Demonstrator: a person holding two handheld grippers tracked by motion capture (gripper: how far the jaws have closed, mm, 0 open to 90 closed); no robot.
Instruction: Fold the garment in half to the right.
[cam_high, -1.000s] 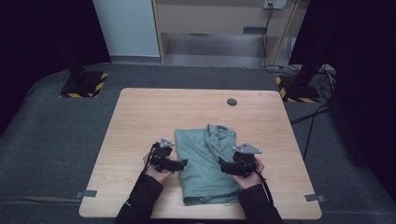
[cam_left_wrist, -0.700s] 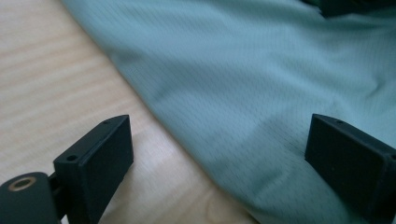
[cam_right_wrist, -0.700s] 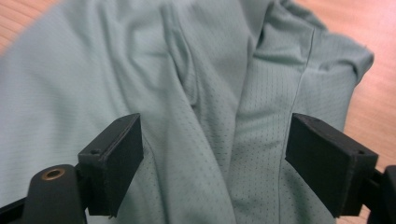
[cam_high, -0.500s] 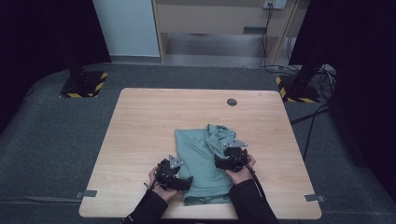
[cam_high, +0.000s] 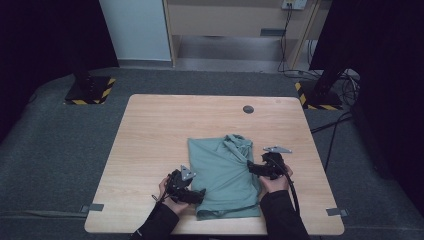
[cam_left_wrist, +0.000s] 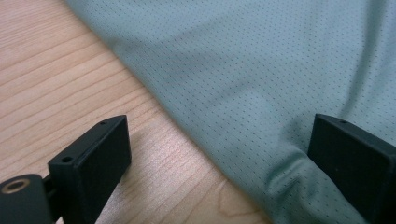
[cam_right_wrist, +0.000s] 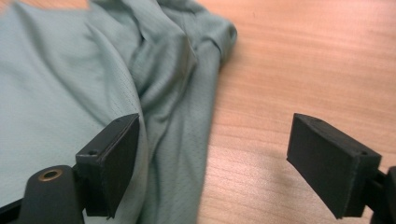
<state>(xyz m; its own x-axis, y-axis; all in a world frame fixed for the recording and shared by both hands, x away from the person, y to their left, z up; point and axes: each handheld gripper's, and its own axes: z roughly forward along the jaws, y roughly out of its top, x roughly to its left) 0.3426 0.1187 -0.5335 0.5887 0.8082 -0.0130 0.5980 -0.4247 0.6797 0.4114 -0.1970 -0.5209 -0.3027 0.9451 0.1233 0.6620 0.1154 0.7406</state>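
Note:
A green mesh shirt (cam_high: 222, 170) lies folded on the wooden table (cam_high: 165, 130), collar end at the far side. My left gripper (cam_high: 200, 194) is at the shirt's near left edge, pointing right. In the left gripper view it (cam_left_wrist: 219, 154) is open, its jaws having just been opening; one jaw is over bare wood (cam_left_wrist: 56, 70), the other rests on the fabric (cam_left_wrist: 261, 70), with the hem between them. My right gripper (cam_high: 251, 169) is at the shirt's right edge. It (cam_right_wrist: 215, 158) is open too, astride the bunched edge (cam_right_wrist: 177, 93), one jaw on cloth and one over wood (cam_right_wrist: 299, 56).
A dark round hole (cam_high: 248, 109) sits in the tabletop at the far side. Two black stands with yellow-striped bases (cam_high: 90, 90) (cam_high: 320, 95) are on the floor beyond the table. The near table edge lies just behind both hands.
My left hand has slid toward the near end of the shirt's left edge. My right hand moved in over the shirt, then back out to its right edge.

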